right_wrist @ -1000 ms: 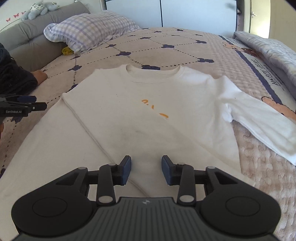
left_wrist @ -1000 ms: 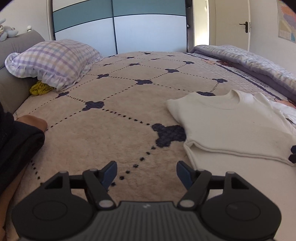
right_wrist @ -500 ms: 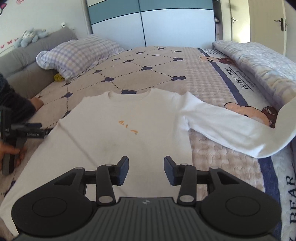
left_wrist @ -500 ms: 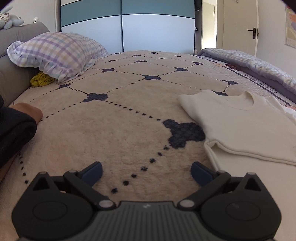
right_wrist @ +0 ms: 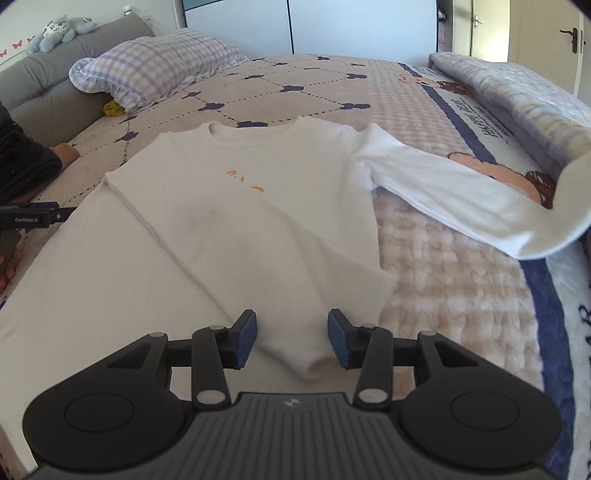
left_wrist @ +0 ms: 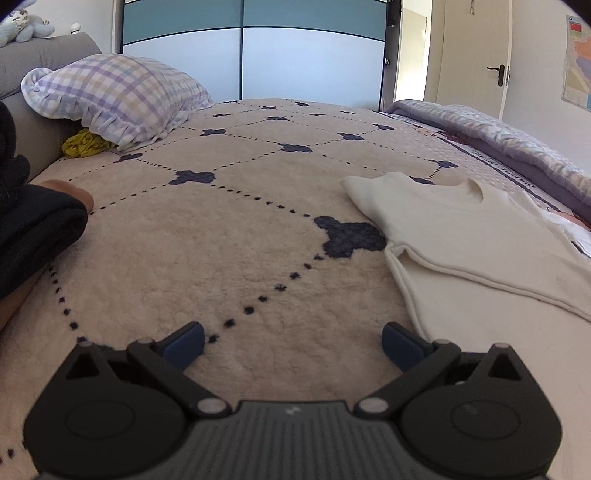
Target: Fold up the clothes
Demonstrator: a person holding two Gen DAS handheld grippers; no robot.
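White long-sleeved cotton sweatshirt (right_wrist: 240,221), spread flat on beige quilted bed (left_wrist: 221,258), one sleeve folded across: soft, light, limp, best pinched at hem or cuff; left gripper (left_wrist: 291,339) fingers spread wide, empty; right gripper (right_wrist: 291,332) fingers half-spread over hem, unclamped.

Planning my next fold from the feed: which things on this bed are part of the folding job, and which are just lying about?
For the job:
- white long-sleeved top, spread flat
- its outstretched sleeve
- left claw, open over bare blanket
- right claw, open above the hem

Lying about:
- checked pillow
- yellow cloth beside it
- rolled quilt
- plush toy
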